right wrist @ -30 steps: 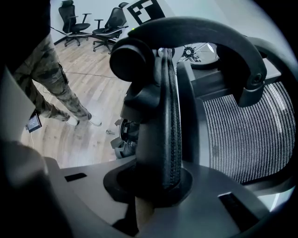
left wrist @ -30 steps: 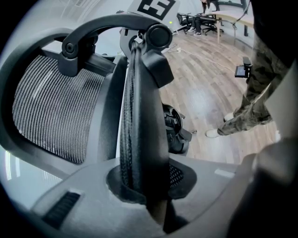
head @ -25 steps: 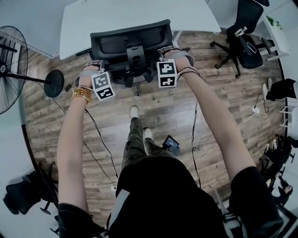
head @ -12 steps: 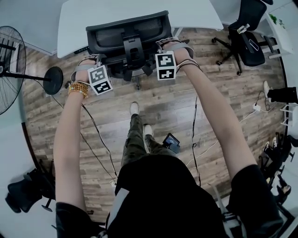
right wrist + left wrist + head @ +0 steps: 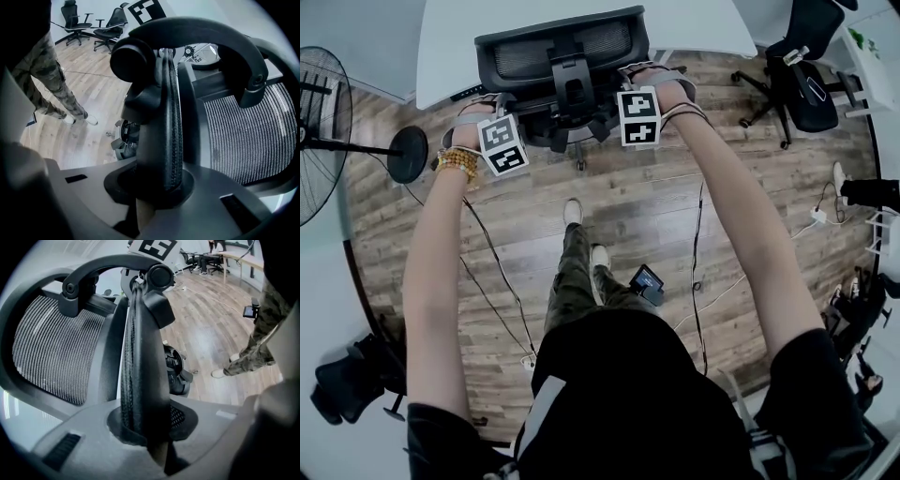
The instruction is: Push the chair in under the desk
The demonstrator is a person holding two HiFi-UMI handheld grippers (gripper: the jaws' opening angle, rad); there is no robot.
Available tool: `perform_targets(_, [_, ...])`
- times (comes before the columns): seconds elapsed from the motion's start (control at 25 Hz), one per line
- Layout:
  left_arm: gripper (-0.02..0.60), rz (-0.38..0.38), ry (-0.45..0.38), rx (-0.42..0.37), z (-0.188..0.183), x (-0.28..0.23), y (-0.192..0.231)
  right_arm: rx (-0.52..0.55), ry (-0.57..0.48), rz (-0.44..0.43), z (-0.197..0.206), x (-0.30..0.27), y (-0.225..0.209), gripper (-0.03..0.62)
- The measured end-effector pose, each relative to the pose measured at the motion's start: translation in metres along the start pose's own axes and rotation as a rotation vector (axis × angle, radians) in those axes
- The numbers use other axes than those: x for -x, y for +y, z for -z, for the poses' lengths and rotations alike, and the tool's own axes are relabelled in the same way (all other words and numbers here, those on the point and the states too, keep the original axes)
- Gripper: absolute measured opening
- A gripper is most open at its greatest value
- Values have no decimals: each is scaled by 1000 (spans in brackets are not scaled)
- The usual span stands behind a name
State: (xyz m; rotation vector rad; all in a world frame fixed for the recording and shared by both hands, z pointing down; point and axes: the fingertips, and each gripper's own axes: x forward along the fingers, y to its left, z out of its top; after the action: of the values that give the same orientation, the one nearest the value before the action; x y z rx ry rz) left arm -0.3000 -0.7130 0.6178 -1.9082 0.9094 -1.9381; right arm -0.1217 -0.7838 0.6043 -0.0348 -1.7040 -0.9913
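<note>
A black mesh-backed office chair [image 5: 562,58] stands against the front edge of the white desk [image 5: 450,37], its backrest top overlapping the desk in the head view. My left gripper [image 5: 490,111] is shut on the chair's left armrest [image 5: 140,357], whose padded edge runs up between the jaws in the left gripper view. My right gripper [image 5: 643,82] is shut on the right armrest [image 5: 165,117] in the same way. The mesh back [image 5: 47,352] shows beside each armrest. The seat is hidden under the backrest and the desk.
A standing fan [image 5: 323,141] with a round base [image 5: 408,155] is at the left. A second black office chair [image 5: 802,80] stands at the upper right. Cables [image 5: 497,281] and a small black device [image 5: 645,284] lie on the wood floor near the person's feet [image 5: 572,211].
Both grippers and the chair have moved forward toward the desk. The backrest now sits further over the desk's front edge. The person has stepped forward.
</note>
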Motion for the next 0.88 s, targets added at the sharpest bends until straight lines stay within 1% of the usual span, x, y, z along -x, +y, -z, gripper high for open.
perform_targets(0.56, [54,-10,-4,-3,2,-8,0,-11,8,-11,-1,-7,3,41])
perform_targets(0.8, [54,12,1,-9,1,-6,3,-27,19,-19,1,-2,1,38])
perform_targets(0.88, [54,22,3,-11,3,-1,-2,-35,30,-23,-3,3,6,38])
